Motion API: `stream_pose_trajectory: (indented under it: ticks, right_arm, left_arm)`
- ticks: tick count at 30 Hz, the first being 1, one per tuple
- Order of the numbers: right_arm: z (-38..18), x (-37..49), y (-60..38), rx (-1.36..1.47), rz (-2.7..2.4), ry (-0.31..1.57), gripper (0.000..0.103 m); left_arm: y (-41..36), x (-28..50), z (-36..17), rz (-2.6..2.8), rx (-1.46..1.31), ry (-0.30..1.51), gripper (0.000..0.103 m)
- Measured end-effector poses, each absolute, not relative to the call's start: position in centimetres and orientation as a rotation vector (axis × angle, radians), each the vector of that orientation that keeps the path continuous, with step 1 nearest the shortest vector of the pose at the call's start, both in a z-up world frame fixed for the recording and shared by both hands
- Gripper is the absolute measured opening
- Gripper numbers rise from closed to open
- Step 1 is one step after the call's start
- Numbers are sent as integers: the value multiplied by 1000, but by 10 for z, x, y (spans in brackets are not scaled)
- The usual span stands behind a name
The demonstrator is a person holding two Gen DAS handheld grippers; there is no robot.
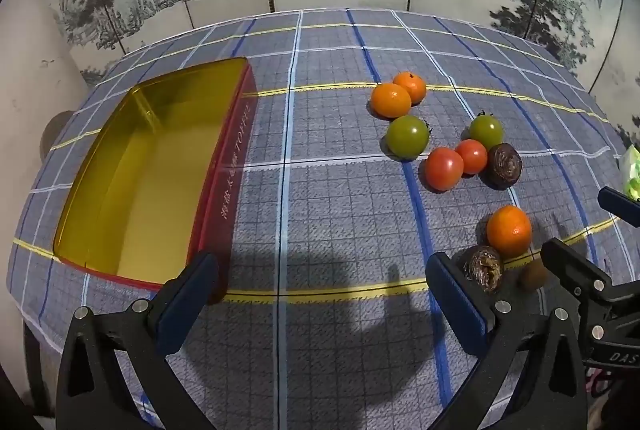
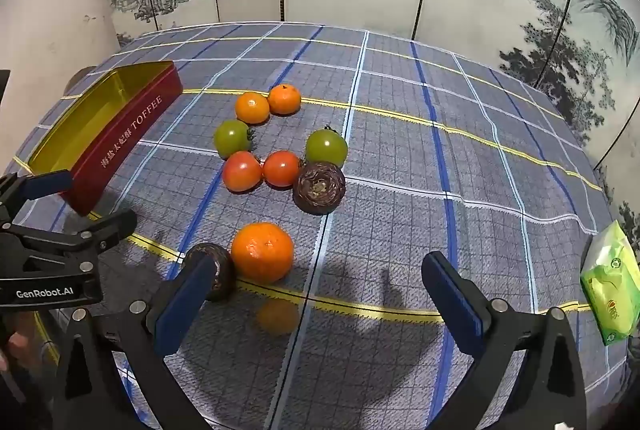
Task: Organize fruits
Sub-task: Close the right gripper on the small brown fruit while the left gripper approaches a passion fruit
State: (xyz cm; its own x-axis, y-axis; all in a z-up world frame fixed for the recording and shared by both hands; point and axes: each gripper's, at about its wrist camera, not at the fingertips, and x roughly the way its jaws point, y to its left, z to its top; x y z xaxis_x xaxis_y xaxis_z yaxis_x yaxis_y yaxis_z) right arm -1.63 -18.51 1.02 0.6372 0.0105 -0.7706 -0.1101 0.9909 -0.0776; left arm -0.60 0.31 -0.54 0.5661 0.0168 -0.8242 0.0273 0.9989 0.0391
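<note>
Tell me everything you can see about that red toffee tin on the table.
The toffee tin is a long, rectangular, lidless box that looks like metal: dark red outside, shiny gold inside. Its long side carries pale lettering, Chinese characters followed by "TOFFEE". It sits flat and upright on the checked tablecloth, left of the scattered fruit and apart from all of it. What shows of its inside holds nothing. Nothing is seen touching it but the cloth.

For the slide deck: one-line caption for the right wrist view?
Open right gripper hovers over the plaid tablecloth near an orange; tomatoes and more fruit beyond, empty toffee tin at left.
</note>
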Motion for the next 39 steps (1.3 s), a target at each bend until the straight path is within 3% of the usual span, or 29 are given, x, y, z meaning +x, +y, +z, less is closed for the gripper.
stream_pose_trajectory:
  ticks: [39]
  right_arm:
    - [-5,-27,-185,-93,90,908,100]
  left_arm:
    - [9,-24,-11,14,39,988,103]
